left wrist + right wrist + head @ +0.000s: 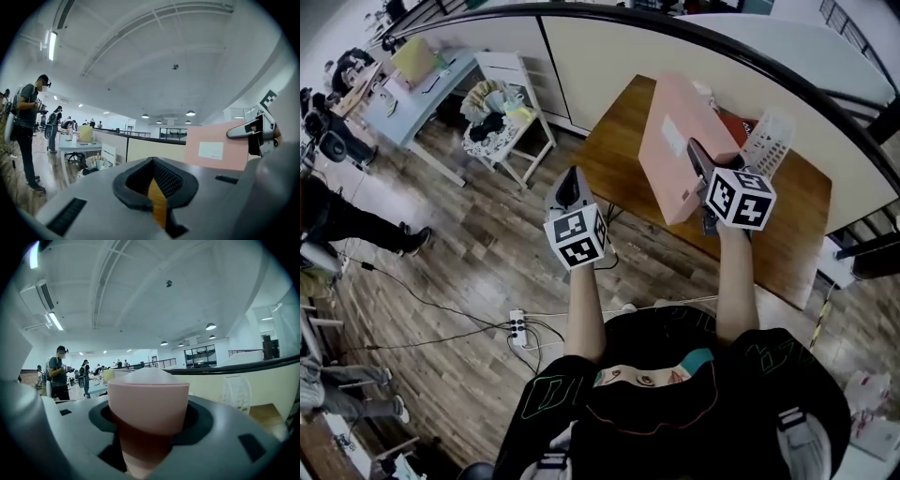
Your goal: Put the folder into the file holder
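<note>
The right gripper (pixel 698 173) held its fingers clenched on the flat pink cardboard folder (pixel 675 141), raised over the brown wooden desk (pixel 787 234) near the white mesh file holder (pixel 769 141). The left gripper (pixel 570 187) was closed and empty. Pinched at one edge, the folder might swing and topple the holder.

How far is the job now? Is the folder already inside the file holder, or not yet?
Done: the right gripper is clamped on the pink folder and holds it upright over the table.
In hand: the folder is beside the white file holder, not in it.
Left: slide it in and release.
The left gripper is shut and empty.
</note>
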`<state>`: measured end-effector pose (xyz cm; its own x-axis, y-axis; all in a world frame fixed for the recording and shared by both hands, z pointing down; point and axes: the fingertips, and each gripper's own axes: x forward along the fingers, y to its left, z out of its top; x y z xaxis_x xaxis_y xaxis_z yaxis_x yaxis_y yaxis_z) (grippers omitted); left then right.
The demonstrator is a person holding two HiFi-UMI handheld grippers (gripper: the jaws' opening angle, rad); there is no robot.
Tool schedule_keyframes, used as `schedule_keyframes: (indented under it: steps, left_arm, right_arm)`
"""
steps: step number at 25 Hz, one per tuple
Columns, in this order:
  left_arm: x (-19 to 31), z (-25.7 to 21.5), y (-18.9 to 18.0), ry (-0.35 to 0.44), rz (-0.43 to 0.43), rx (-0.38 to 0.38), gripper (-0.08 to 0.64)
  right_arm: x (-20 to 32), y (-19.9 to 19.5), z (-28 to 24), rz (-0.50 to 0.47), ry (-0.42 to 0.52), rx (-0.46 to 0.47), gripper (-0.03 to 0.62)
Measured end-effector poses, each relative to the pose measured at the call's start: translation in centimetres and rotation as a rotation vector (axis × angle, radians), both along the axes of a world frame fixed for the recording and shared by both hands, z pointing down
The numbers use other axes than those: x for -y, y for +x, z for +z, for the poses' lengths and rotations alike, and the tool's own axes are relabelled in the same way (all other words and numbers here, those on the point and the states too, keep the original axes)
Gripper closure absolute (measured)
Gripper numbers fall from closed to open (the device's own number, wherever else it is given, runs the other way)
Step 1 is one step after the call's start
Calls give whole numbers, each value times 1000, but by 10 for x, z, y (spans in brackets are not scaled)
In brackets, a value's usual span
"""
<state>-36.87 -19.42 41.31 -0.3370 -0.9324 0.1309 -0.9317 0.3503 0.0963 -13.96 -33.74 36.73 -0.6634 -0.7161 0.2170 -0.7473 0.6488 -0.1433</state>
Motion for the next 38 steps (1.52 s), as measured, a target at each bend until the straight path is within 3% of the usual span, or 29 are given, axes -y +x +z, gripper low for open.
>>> schedule_keyframes:
  steps: [7, 18, 29, 38]
  left_arm:
    - [30, -3, 37, 12, 131, 0, 561]
    - [79, 0, 138, 5, 374, -16, 561]
    - [106, -15, 221, 47, 514, -27, 561]
    - [121, -23, 252, 62, 549, -27, 561]
  right_arm:
    - [-5, 52, -12, 126, 11, 22, 308]
    - [-27, 156, -50, 316, 65, 56, 308]
    - [-45, 239, -77, 451, 112, 39, 308]
    - [-39, 271, -80, 505, 120, -14, 308]
